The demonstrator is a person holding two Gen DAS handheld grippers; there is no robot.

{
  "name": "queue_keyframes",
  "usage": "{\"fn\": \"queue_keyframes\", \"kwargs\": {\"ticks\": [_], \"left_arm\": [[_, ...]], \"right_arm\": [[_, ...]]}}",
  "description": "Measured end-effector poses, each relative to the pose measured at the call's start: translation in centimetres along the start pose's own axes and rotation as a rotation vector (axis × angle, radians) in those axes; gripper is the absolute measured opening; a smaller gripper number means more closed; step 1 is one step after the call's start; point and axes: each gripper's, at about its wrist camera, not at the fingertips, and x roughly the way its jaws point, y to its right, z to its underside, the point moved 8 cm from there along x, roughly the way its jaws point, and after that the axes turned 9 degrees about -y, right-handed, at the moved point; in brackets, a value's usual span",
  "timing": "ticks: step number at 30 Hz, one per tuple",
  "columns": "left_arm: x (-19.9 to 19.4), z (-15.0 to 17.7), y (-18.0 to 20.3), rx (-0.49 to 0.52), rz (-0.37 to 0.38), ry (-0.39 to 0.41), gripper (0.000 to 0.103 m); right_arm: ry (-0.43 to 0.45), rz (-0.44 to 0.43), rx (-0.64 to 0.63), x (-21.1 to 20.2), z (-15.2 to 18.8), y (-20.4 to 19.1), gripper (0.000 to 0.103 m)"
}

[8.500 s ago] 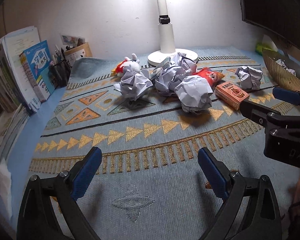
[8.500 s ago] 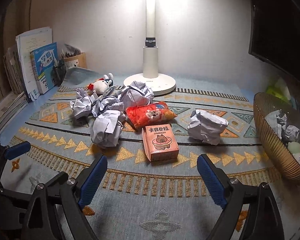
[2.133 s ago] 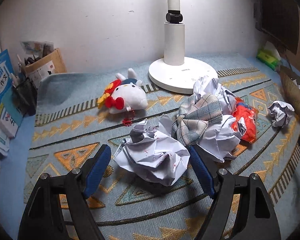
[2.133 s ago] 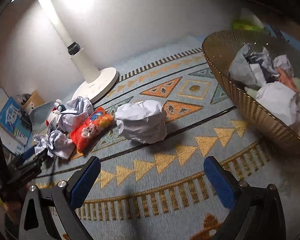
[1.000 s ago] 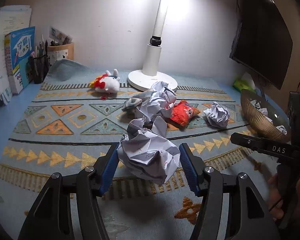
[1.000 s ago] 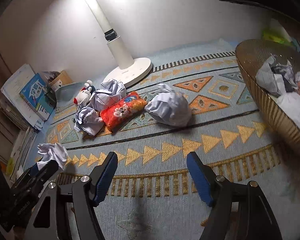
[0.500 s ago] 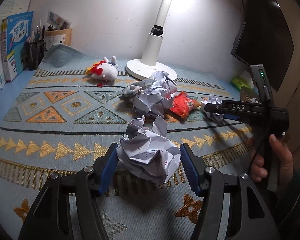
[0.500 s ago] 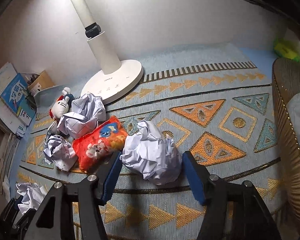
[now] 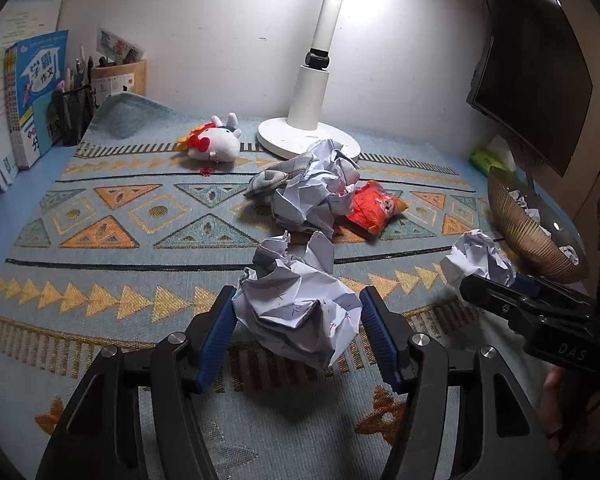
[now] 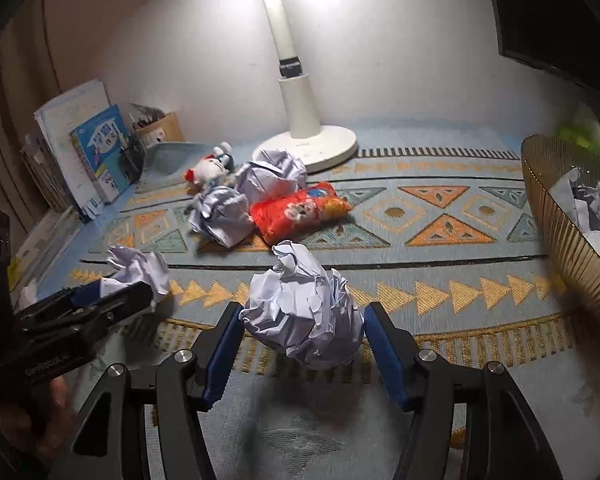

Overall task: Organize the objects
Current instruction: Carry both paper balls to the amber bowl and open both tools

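Note:
My left gripper (image 9: 297, 298) is shut on a crumpled white paper ball (image 9: 300, 312) and holds it just above the patterned rug (image 9: 148, 280). My right gripper (image 10: 303, 314) has a second paper ball (image 10: 306, 312) between its blue pads, raised off the rug. Its jaws are opening slightly, but the pads still press on the ball. Each gripper also shows in the other's view: the right gripper (image 9: 516, 284) at the right edge, the left gripper (image 10: 100, 294) at the left edge. The gold ribbed basket (image 10: 560, 240) at the right holds crumpled paper.
At mid-rug lie two more paper balls (image 10: 220, 212), a red snack bag (image 10: 300, 210), a checked cloth (image 9: 276, 176) and a white plush toy (image 9: 216, 144). A white lamp base (image 9: 300, 140) stands behind. Books (image 9: 32, 92) line the left wall and a monitor (image 9: 532, 60) hangs at right.
My right gripper reached the paper ball beside the snack bag, closed on it and lifted it back toward the rug's near side. The left gripper kept still with its ball.

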Motion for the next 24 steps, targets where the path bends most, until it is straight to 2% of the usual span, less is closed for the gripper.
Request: {"fn": "queue_keyframes", "kwargs": {"ticks": [7,19,24], "left_arm": [[0.0,0.0,-0.3,-0.018,0.016,-0.004,0.06],[0.0,0.0,-0.3,-0.027,0.022,-0.002,0.06],[-0.2,0.0,-0.3,-0.024,0.016,0.002,0.06]], "right_arm": [[0.051,0.019,-0.039,-0.9,-0.1,-0.5,0.061],[0.053,0.022,-0.021,-0.9,-0.1,-0.2,0.061],[0.098,0.028,-0.021,-1.9,-0.2,-0.2,0.061]]}}
